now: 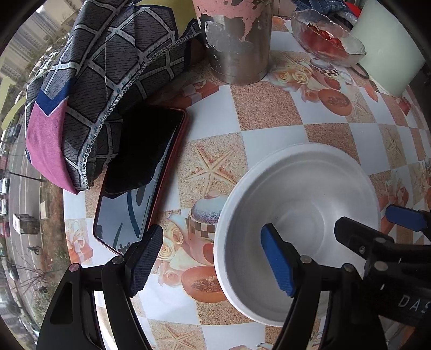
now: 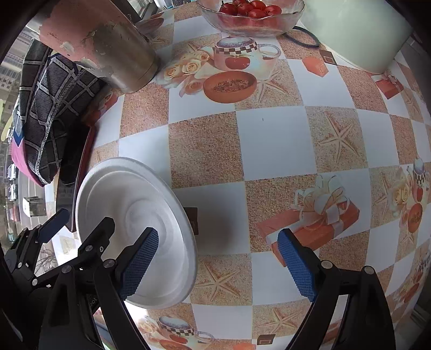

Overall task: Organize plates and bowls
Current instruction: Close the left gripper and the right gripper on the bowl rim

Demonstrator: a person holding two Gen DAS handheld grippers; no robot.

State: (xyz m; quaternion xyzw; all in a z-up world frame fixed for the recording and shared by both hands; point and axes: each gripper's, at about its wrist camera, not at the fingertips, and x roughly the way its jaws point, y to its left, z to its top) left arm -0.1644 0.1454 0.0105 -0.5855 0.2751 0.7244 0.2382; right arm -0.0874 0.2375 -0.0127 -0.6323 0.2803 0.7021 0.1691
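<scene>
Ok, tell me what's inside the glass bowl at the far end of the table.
The glass bowl holds red cherry tomatoes, heaped near its middle. Its upper part runs out of the right wrist view, so the full pile cannot be seen; the left wrist view shows the same red fruit through the glass wall.

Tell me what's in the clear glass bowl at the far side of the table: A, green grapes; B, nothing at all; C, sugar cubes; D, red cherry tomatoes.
D. The glass bowl holds a pile of small round red fruits that look like cherry tomatoes, and they show red through its side in the left wrist view too.
</scene>
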